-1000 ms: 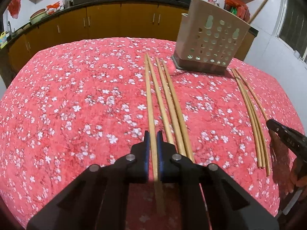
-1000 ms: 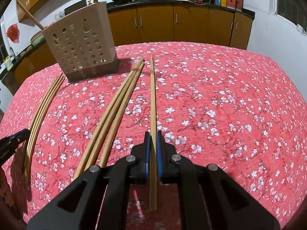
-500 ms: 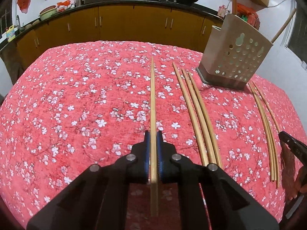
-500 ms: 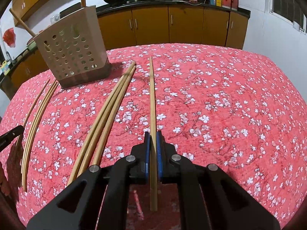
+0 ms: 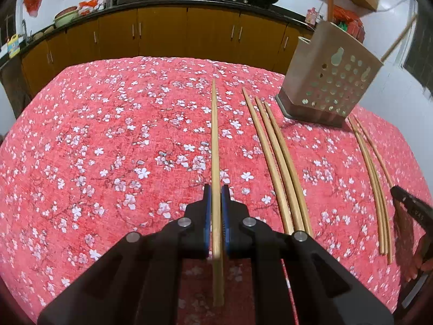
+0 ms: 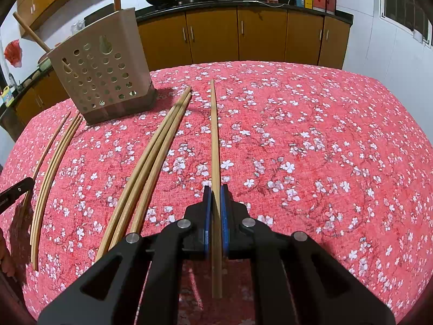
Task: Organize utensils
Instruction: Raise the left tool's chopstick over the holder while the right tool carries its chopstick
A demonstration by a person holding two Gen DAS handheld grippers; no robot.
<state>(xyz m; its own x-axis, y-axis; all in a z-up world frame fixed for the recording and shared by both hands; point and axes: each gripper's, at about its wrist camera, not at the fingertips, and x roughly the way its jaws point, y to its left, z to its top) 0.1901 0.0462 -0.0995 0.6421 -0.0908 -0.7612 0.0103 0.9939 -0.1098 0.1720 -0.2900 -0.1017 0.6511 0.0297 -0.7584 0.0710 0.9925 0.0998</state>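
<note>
Jaws of left gripper (image 5: 216, 197) and right gripper (image 6: 215, 197) each clamp one long bamboo chopstick (image 5: 215, 140). Six more lie on the red floral tablecloth (image 5: 108, 140), two groups of three, beside one beige perforated plastic holder (image 5: 333, 81).

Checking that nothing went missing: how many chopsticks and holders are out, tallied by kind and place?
Held chopsticks: 2, one each in the left gripper and right gripper
Loose chopsticks on the cloth: 6, in two groups of three
Sticks standing in the holder: 2
Holder: 1
Total: 11
</note>
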